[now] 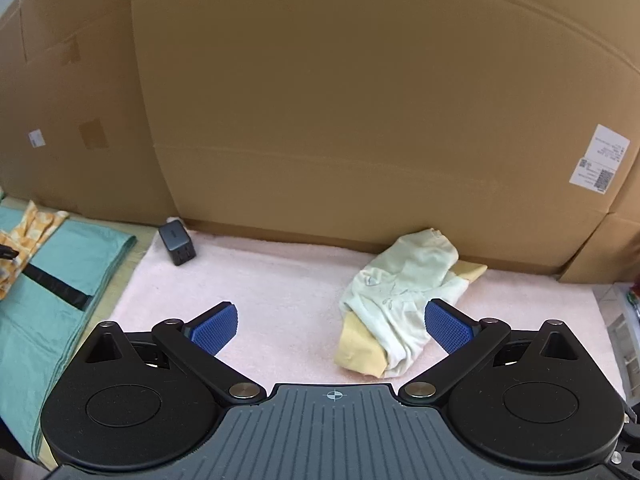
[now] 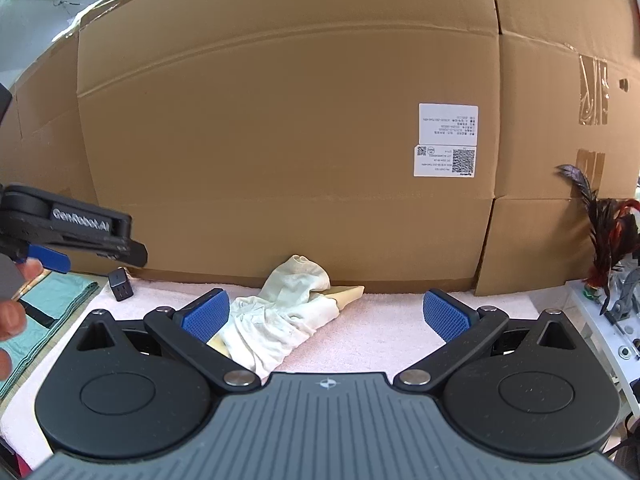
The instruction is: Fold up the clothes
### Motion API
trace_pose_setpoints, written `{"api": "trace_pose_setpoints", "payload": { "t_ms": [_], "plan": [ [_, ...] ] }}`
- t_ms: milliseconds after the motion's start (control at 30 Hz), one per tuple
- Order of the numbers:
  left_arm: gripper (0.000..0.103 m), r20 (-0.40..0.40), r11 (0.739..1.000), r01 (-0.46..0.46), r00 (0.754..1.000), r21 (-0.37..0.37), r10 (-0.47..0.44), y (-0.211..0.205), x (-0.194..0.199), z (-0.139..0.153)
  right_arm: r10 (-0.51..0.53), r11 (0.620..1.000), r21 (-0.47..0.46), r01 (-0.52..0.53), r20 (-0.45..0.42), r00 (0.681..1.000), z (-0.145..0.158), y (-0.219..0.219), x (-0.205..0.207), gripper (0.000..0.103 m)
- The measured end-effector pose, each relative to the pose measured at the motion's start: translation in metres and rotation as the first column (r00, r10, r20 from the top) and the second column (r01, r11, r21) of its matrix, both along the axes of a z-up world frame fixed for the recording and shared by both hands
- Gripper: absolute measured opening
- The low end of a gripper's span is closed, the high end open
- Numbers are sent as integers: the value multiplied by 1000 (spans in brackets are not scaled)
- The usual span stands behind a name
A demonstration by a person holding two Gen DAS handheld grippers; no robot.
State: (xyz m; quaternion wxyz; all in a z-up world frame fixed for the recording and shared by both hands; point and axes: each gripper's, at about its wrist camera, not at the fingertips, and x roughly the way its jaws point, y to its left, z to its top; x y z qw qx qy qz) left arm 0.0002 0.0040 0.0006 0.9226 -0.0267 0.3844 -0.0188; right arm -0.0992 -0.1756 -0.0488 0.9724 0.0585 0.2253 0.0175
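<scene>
My left gripper (image 1: 332, 330) stands wide, its blue pads (image 1: 214, 330) bare, tipped down over the pink towel (image 1: 260, 280). My right gripper (image 2: 326, 316) is spread just as wide and grips nothing. The crumpled pale-green and yellow garment (image 1: 394, 312) lies on the towel against the cardboard wall (image 1: 360, 100); it sits just beside the left gripper's right-hand pad, and beside the right gripper's left-hand pad in the right wrist view. Farther left a black charger (image 1: 177, 242) stands at the towel's corner. Beyond it lies a folded teal cloth (image 1: 60, 280) with an orange patterned fabric (image 1: 24, 240) on top.
</scene>
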Motion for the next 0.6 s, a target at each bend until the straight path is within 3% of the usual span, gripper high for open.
{"api": "trace_pose_setpoints", "payload": {
  "t_ms": [133, 333, 433, 600],
  "plan": [
    [103, -8, 998, 10, 1000, -69, -11, 16, 1, 2, 4, 1000, -14, -4, 2, 1000, 1, 3, 3, 103],
    [103, -5, 1000, 22, 1000, 16, -22, 27, -10, 3, 8, 1000, -24, -8, 6, 1000, 5, 11, 11, 103],
    [103, -22, 995, 39, 999, 88, -37, 13, -4, -3, 9, 1000, -30, -9, 12, 1000, 7, 16, 7, 103],
    [103, -24, 995, 41, 999, 94, -39, 8, -1, -6, 26, 999, -44, -25, 23, 999, 13, 22, 10, 103]
  ]
}}
